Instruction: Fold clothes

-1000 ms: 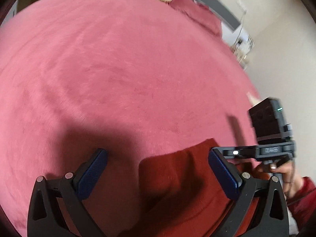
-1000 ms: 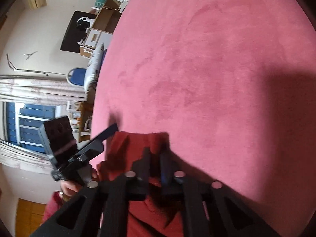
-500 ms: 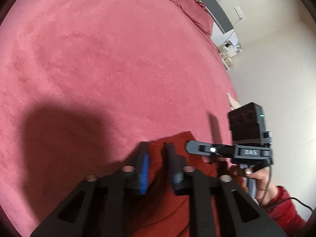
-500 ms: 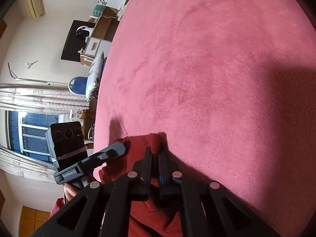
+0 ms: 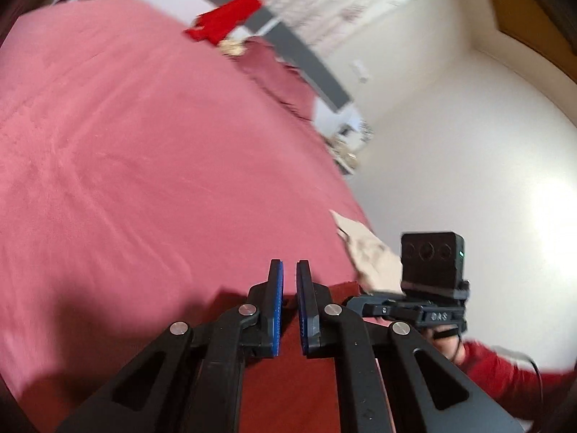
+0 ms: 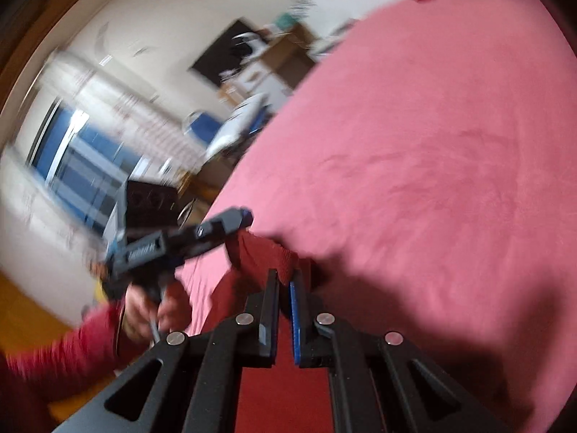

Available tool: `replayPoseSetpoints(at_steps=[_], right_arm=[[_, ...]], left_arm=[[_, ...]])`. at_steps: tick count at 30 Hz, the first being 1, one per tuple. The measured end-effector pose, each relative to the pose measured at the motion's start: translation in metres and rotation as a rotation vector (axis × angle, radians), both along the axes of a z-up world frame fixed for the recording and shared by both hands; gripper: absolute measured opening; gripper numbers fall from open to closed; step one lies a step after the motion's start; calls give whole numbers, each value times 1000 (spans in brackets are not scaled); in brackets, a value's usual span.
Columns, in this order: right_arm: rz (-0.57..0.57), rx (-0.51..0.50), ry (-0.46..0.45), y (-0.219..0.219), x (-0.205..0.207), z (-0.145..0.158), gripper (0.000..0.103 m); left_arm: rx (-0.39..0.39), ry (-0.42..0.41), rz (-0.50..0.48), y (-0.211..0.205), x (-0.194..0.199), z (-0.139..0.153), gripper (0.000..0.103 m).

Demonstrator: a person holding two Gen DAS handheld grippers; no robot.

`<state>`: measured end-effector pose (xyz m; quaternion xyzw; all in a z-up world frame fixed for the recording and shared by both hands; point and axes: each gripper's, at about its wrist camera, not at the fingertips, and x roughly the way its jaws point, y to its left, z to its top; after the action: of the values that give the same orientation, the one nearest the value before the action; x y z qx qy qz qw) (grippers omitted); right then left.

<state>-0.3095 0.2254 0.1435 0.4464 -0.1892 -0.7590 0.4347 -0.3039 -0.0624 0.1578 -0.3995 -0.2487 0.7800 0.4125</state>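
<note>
A dark red knitted garment (image 5: 288,389) is being held up over the near edge of a bed covered with a pink plush blanket (image 5: 144,180). In the left wrist view, the left gripper (image 5: 289,281) is being kept at a narrow gap, its blue-padded fingers (image 5: 277,310) almost together; whether cloth is being pinched between them cannot be told, as the garment is lying just below and behind the pads. In the right wrist view, the right gripper (image 6: 284,288) is being kept nearly closed on a bunched fold of the garment (image 6: 259,256), which is rising between the pads and hanging down beneath them. The other gripper is being seen beside each one, gripped by a hand (image 6: 144,310) in a red sleeve (image 6: 57,357). A beige cloth (image 5: 368,249) is lying at the bed's edge, and a bright red item (image 5: 223,18) is lying at the far end.
</note>
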Motion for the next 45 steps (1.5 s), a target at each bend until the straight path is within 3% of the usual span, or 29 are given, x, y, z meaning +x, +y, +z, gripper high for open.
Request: replayPoseSetpoints(at_steps=[3, 6, 8, 12, 15, 18, 21, 23, 24, 26, 28, 30, 32, 34, 35, 36, 39, 42, 43, 45], right_arm=[[71, 71, 44, -3, 53, -5, 4], [60, 209, -1, -5, 92, -42, 8], [-12, 250, -68, 2, 105, -64, 16], [-242, 207, -53, 21, 127, -53, 21], [-324, 228, 48, 3, 127, -28, 25], [-346, 281, 109, -38, 102, -13, 25], [-342, 331, 66, -82, 74, -22, 26], [-238, 402, 21, -121, 74, -44, 27], [-176, 463, 44, -142, 82, -54, 28], [-85, 648, 264, -179, 119, -60, 30], [-12, 678, 401, -187, 149, -49, 29], [0, 611, 462, -174, 172, -33, 26], [-104, 553, 450, -140, 181, -19, 27], [-259, 501, 345, -101, 171, -16, 27], [-325, 472, 288, -83, 164, -17, 27], [-368, 439, 222, -70, 156, -21, 27], [-414, 364, 120, -57, 132, -32, 29], [-291, 493, 114, -85, 112, -49, 28], [-252, 577, 130, -87, 110, -56, 23], [-225, 665, 152, -82, 111, -66, 21]], left_arm=[[-30, 4, -36, -10, 58, -14, 8], [-65, 5, -61, -20, 116, -27, 8], [-88, 16, -19, -30, 157, -34, 8], [-89, 96, 136, -56, 217, -38, 8], [-4, 66, 233, -71, 231, -46, 8], [5, 41, 287, -84, 229, -52, 8], [-9, 47, 320, -83, 228, -50, 9], [19, 51, 353, -94, 228, -48, 12], [23, 54, 371, -98, 228, -47, 12], [38, 59, 428, -107, 226, -45, 12], [33, 67, 446, -109, 225, -42, 14], [-6, 105, 422, -103, 220, -31, 15], [-35, 160, 361, -85, 210, -18, 20], [-72, 205, 313, -73, 196, -5, 27], [-112, 212, 299, -64, 185, -2, 40], [-166, 201, 295, -54, 173, -1, 44], [-343, 118, 283, -37, 137, -14, 44], [-527, 57, 265, -29, 116, -31, 43], [-567, 71, 240, -31, 115, -34, 40], [-650, 106, 193, -33, 116, -37, 41]])
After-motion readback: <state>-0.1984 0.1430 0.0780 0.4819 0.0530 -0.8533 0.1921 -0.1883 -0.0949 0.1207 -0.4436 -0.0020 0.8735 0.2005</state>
